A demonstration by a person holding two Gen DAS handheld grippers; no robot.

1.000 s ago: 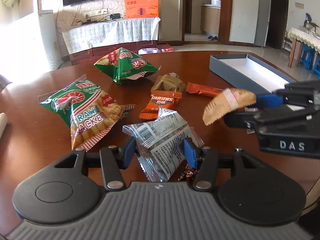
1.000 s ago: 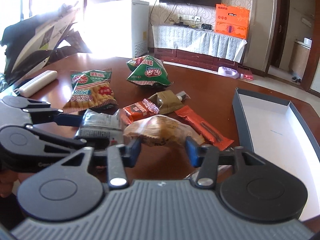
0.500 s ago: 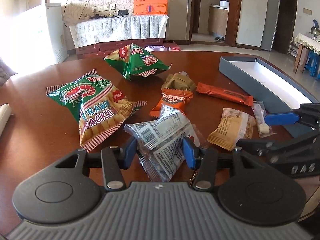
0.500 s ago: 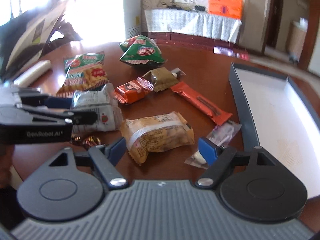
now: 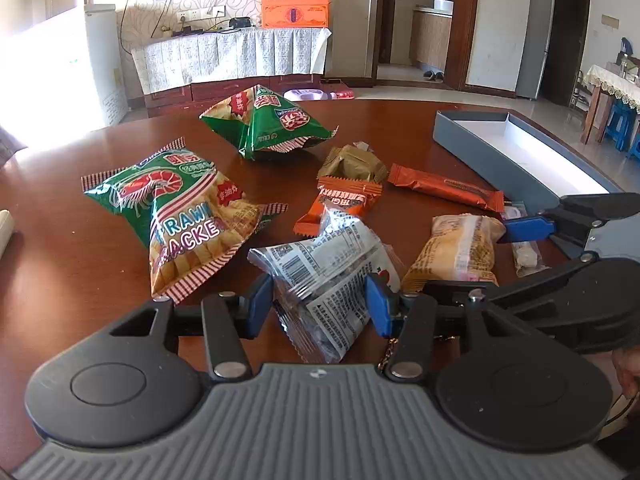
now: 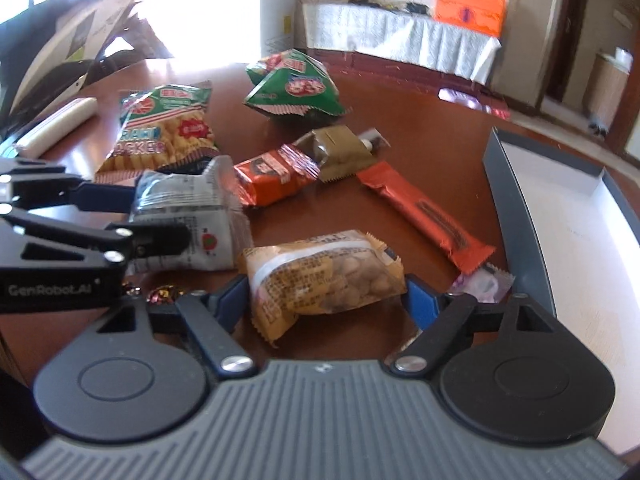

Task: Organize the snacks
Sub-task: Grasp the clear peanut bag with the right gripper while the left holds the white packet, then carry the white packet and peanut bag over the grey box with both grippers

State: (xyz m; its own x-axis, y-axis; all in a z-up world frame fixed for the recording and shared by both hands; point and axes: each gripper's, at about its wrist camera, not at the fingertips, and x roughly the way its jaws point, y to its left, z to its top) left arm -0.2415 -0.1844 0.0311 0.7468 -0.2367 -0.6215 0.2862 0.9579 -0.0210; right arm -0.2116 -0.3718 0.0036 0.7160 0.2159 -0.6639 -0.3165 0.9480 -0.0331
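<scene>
On the round brown wooden table, near its front edge, the left gripper clamps a clear printed snack packet; the right gripper stands wide around a tan nut packet lying on the wood.

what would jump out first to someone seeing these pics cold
Probably the green prawn cracker bag, the biggest and brightest thing, lying left of centre on the brown table. Next, the left gripper pinching a silver printed packet up close. On the right, an open grey box shows a bare white floor.
</scene>
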